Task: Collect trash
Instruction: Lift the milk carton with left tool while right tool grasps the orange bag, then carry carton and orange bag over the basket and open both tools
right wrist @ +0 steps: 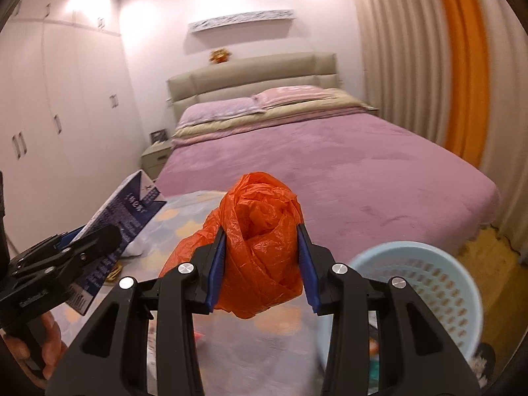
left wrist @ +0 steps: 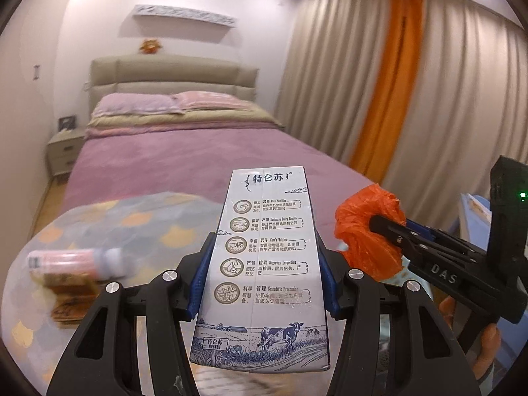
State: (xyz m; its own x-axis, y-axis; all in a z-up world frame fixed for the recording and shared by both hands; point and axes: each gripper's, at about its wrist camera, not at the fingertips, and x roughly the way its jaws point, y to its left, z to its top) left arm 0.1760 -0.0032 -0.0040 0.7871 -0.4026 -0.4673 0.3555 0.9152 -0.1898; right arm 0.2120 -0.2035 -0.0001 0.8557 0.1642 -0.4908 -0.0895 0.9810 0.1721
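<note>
My left gripper (left wrist: 264,257) holds the milk carton (left wrist: 264,257) between its fingers, above the surface. My right gripper (right wrist: 262,264) pinches the orange plastic bag (right wrist: 260,250), near the blue basket (right wrist: 429,283). The loose bag may slip out and miss the rim.

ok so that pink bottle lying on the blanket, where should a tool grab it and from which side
Take the pink bottle around its straight pink-labelled body, coming down from above with the fingers across its width. It lies on its side on the patterned blanket, pale cap end to the right, partly over some brown packaging. It is blurred, so finer detail is unclear. Both tools are occupied.
</note>
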